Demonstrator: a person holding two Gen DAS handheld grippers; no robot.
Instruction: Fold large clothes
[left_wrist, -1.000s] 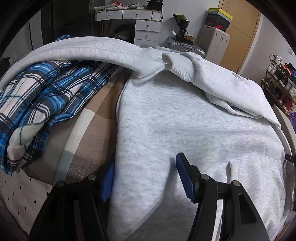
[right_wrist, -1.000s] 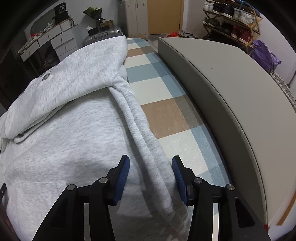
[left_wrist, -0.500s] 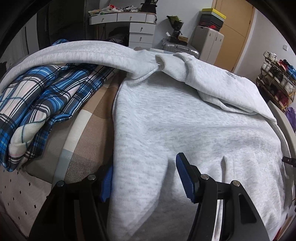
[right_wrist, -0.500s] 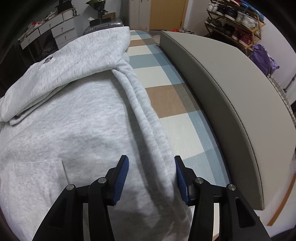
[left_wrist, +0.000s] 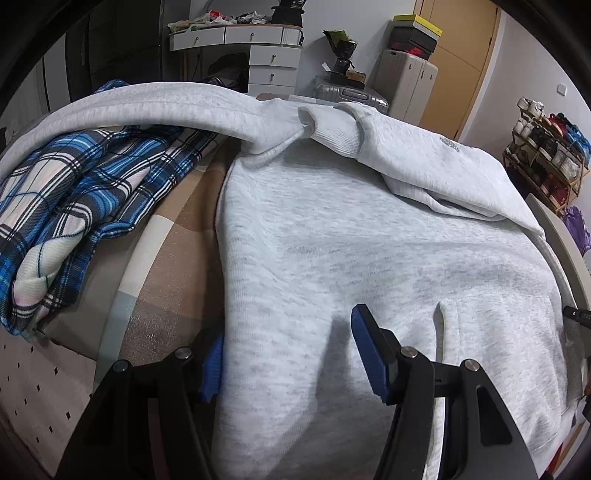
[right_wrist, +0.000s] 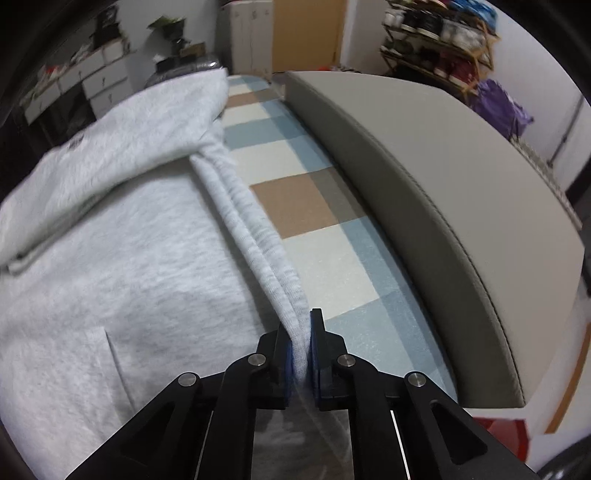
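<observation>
A light grey hoodie (left_wrist: 332, 240) lies spread on a checked bed cover, its sleeves folded across the top. My left gripper (left_wrist: 288, 354) is open, its fingers straddling the hoodie's left bottom edge; the left pad (left_wrist: 212, 363) sits beside the edge, the right pad (left_wrist: 365, 354) on the fabric. In the right wrist view my right gripper (right_wrist: 301, 350) is shut on the hoodie's right side edge (right_wrist: 255, 236), which bunches into a ridge running away from the jaws.
A blue plaid shirt (left_wrist: 74, 199) lies to the left of the hoodie. The checked bed cover (right_wrist: 314, 206) shows on the right, bordered by a grey padded headboard (right_wrist: 443, 192). Drawers (left_wrist: 258, 48), suitcases and a shoe rack (left_wrist: 546, 147) stand beyond the bed.
My right gripper has closed on the hoodie's right side edge. The left gripper has stayed open in much the same place at the left bottom edge.
</observation>
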